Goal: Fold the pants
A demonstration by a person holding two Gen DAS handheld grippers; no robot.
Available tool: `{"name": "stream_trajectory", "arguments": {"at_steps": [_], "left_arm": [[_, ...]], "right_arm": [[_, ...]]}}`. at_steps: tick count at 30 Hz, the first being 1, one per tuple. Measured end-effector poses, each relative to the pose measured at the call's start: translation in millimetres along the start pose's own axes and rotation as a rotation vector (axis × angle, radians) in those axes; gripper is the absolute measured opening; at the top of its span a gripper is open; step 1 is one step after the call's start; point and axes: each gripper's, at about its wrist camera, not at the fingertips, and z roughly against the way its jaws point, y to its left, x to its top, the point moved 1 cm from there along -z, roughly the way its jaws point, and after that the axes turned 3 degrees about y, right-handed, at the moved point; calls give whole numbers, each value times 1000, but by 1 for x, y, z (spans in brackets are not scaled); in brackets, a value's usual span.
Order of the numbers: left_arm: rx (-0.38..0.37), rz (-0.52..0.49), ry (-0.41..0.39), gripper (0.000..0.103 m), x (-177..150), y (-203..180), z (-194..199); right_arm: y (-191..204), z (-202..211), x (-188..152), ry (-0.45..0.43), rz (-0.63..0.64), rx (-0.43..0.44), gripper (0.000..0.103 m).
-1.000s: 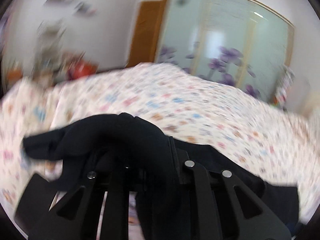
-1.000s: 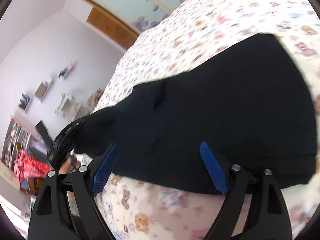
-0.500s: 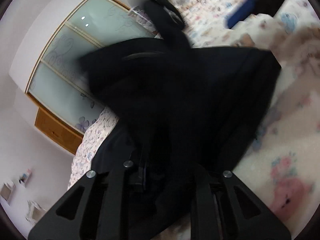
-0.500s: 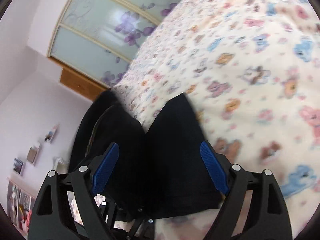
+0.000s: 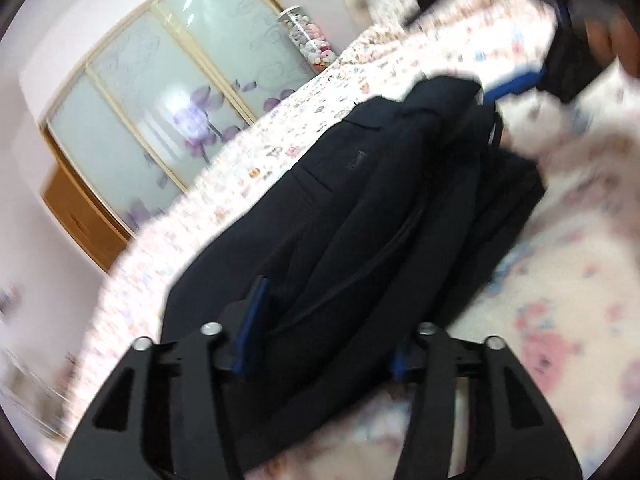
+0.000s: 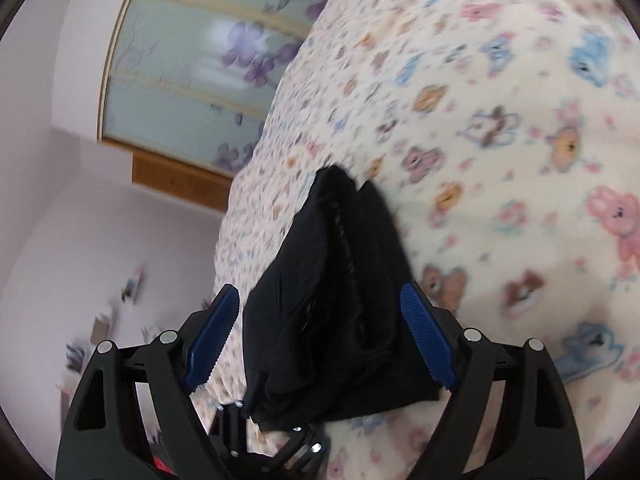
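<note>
The black pants (image 5: 360, 220) lie folded in a long bundle on the bear-print bedsheet (image 5: 560, 280). My left gripper (image 5: 328, 320) sits at their near end, its jaws opening with the cloth lying loose between the blue pads. In the right wrist view the pants (image 6: 332, 300) reach up between the fingers of my right gripper (image 6: 320, 292). It stands wide open and neither pad touches the fabric. A blue finger (image 5: 514, 83) of the right gripper shows at the far end of the pants in the left wrist view, with a person's hand (image 5: 608, 32) behind it.
Bedsheet (image 6: 500, 120) spreads to the right of the pants. A wardrobe with frosted, flower-printed sliding doors (image 5: 180, 92) stands beyond the bed, also in the right wrist view (image 6: 200, 60). A jar of plush toys (image 5: 312, 44) stands by the doors.
My left gripper, shut on a lifted bunch of pants, swung across, rolled and came down onto the bed; its jaws have now parted. My right gripper shifted and rolled, staying open.
</note>
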Motion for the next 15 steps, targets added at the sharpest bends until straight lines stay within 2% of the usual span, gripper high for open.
{"name": "stream_trajectory", "arguments": {"at_steps": [2, 3, 4, 5, 9, 10, 11, 13, 15], "left_arm": [[-101, 118, -14, 69, -2, 21, 9], [-139, 178, -24, 76, -3, 29, 13], [-166, 223, -34, 79, -5, 37, 11], [-220, 311, -51, 84, -9, 52, 13], [-424, 638, -222, 100, -20, 101, 31], [-429, 700, -251, 101, -24, 112, 35], [-383, 755, -270, 101, -28, 123, 38], [-294, 776, -266, 101, -27, 131, 39], [-177, 771, -224, 101, -27, 139, 28]], "right_arm": [[2, -4, -2, 32, 9, -39, 85], [2, -6, -4, 49, 10, -55, 85], [2, -8, -5, 61, 8, -63, 85], [3, -9, -6, 78, 6, -71, 85], [-1, -12, -10, 131, -17, -67, 85], [-1, -12, -10, 134, -21, -65, 85], [-1, -12, -10, 134, -25, -69, 85], [-1, -14, -11, 142, -23, -77, 85], [0, -18, -13, 159, -8, -105, 85]]}}
